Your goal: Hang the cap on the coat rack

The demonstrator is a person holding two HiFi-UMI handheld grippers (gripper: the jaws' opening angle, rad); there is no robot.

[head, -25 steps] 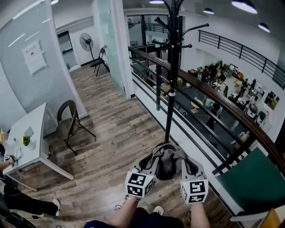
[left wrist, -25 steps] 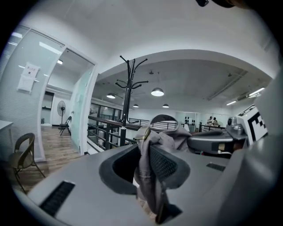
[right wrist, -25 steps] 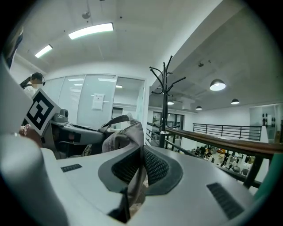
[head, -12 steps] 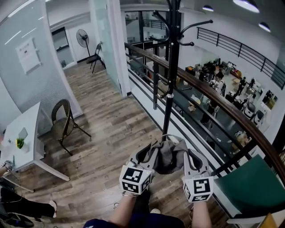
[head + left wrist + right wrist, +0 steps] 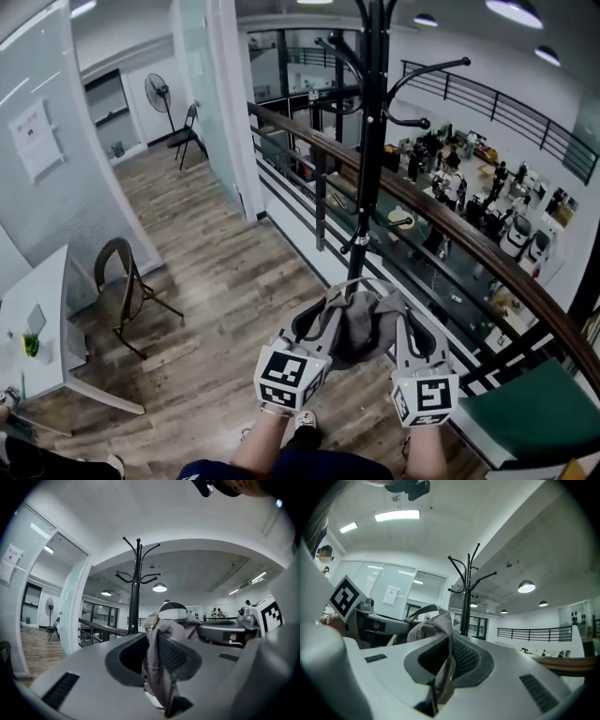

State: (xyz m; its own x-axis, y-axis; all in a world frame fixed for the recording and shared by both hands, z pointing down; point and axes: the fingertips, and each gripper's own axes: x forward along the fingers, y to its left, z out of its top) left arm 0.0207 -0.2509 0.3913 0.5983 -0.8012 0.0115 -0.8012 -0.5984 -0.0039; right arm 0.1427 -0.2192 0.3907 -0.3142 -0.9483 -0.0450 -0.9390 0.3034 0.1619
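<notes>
A grey cap (image 5: pixel 360 326) hangs stretched between my two grippers, low in the head view. My left gripper (image 5: pixel 307 330) is shut on the cap's left edge; its fabric (image 5: pixel 161 639) is pinched between the jaws. My right gripper (image 5: pixel 409 330) is shut on the right edge, with the cloth (image 5: pixel 440 660) folded between its jaws. The black coat rack (image 5: pixel 371 141) rises just beyond the cap, its curved hooks (image 5: pixel 412 84) spreading near the top. It also stands ahead of the jaws as the coat rack (image 5: pixel 136 585) in the left gripper view and the coat rack (image 5: pixel 466 595) in the right gripper view.
A dark wooden handrail with glass panels (image 5: pixel 450 225) runs diagonally behind the rack, over an open lower floor. A green chair (image 5: pixel 539 412) stands at the right. A brown chair (image 5: pixel 117 291) and a white table (image 5: pixel 42 328) stand at the left on the wooden floor.
The grippers and cap have come closer to the coat rack, and the view has shifted forward; the rack's hooks now show larger and further right. Both grips on the cap are unchanged.
</notes>
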